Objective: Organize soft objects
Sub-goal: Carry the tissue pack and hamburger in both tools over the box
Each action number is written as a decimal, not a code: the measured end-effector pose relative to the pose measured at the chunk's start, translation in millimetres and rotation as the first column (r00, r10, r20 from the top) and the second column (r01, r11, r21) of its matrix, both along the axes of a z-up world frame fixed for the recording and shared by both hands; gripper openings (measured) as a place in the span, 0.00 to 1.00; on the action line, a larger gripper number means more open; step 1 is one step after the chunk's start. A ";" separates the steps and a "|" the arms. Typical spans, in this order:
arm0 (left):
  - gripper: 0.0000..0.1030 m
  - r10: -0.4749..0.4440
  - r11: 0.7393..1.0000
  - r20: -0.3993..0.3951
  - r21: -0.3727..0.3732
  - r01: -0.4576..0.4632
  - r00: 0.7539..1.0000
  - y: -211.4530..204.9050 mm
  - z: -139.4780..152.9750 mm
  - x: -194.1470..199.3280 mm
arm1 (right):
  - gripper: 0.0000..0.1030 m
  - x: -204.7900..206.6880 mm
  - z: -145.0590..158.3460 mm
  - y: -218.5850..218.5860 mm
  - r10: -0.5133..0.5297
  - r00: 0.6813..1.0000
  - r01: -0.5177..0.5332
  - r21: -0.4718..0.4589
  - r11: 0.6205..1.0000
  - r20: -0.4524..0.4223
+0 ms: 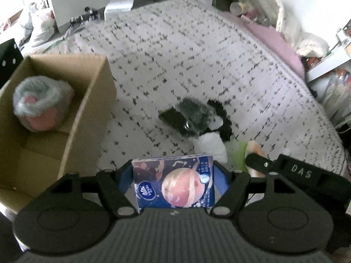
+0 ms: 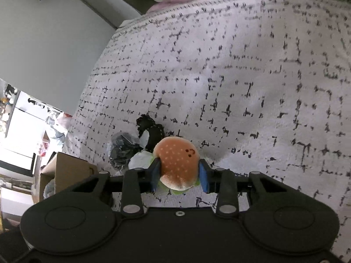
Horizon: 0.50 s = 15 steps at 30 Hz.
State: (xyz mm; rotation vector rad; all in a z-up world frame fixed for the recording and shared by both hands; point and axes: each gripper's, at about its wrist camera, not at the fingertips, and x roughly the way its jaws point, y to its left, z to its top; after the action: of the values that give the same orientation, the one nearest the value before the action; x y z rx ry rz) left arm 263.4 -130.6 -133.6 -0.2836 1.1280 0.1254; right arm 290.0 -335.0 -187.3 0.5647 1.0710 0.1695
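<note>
So far one fuzzy toy [image 1: 41, 107] sits in the cardboard box [image 1: 87, 109]. The left hand-held gripper [image 1: 173, 184] pinches a tissue pack [image 1: 175, 184], the right hand-held gripper [image 2: 178, 173] a burger plush [image 2: 176, 162]; dark bundles [image 1: 193, 118] remain on the bed [image 1: 197, 54].

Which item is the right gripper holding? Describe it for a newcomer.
On the black-flecked white bedspread, look at the right gripper. Its blue pads squeeze a round burger plush: tan speckled bun, tiny face, green fringe, unlike the black and white bundles behind it.
</note>
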 end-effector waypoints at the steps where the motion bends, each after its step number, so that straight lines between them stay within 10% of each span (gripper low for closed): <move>1: 0.70 -0.002 1.000 0.012 -0.002 0.002 1.000 2.3 5.5 -2.4 | 0.34 -2.1 4.7 1.9 0.004 1.000 -0.004 -0.005 1.000 0.011; 15: 0.70 0.009 0.999 0.140 -0.039 -0.004 0.990 47.5 57.9 -33.3 | 0.34 -32.9 66.7 49.2 0.032 0.996 -0.029 -0.040 0.999 0.089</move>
State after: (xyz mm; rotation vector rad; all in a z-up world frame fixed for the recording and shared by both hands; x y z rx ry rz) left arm 230.1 -83.1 -75.7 -0.3251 0.9911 0.0884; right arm 257.2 -285.7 -120.6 0.5018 0.9946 0.1989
